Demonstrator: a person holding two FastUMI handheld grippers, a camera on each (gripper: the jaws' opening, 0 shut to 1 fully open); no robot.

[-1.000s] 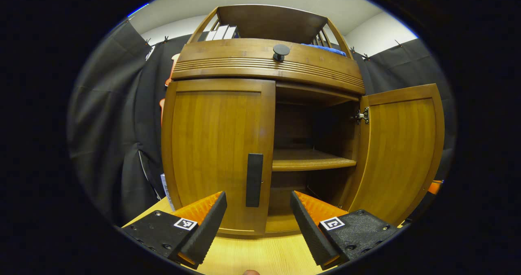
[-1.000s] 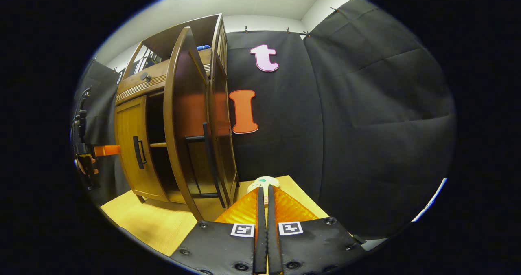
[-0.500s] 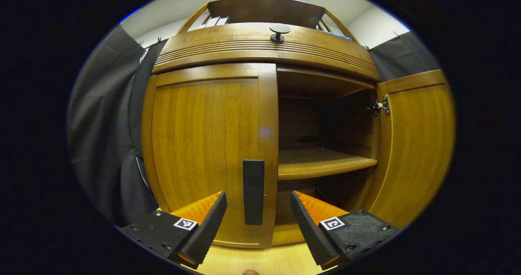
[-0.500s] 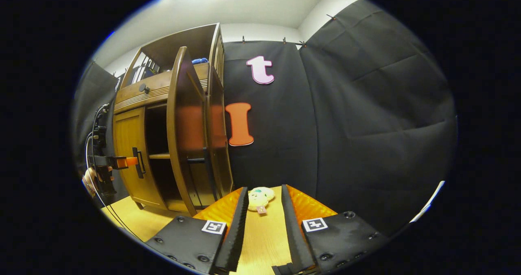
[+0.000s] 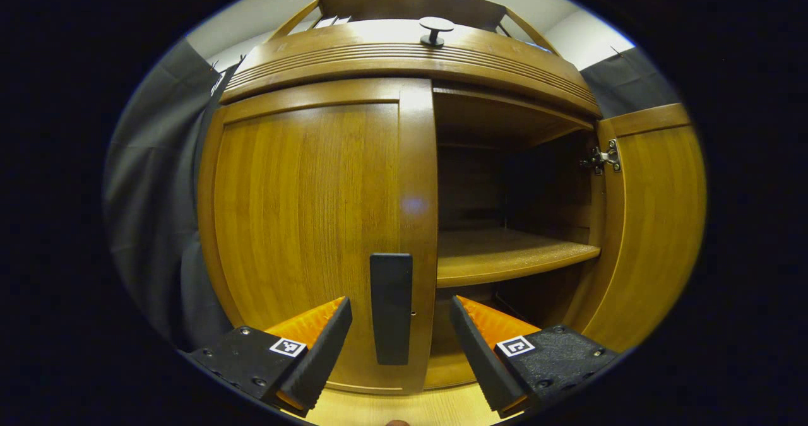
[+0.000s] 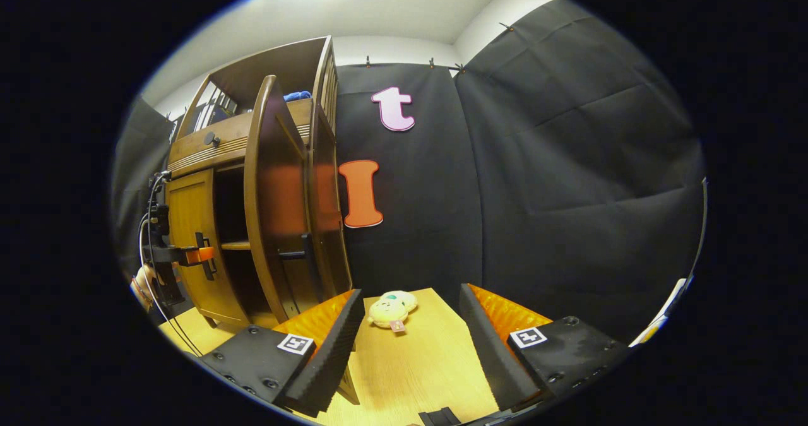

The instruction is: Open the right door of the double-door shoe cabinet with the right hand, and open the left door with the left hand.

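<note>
Dark upright handle [image 5: 391, 309] on the shut left door [image 5: 315, 224], long axis vertical, dead ahead at 12 o'clock of the left gripper [image 5: 401, 344], framed between wide-spread, empty fingers but not yet touched. Farther right, at 3 o'clock, right door [image 5: 650, 224] swung fully out, shelf [image 5: 505, 259] exposed. Right gripper [image 6: 410, 344] spread wide and empty too, well off to the side, so likely a job for the nearer left.

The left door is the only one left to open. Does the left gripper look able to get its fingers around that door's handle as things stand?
Probably yes. The left gripper is open, and the left door's handle stands between its fingers with nothing in between. The right door is swung aside.
</note>
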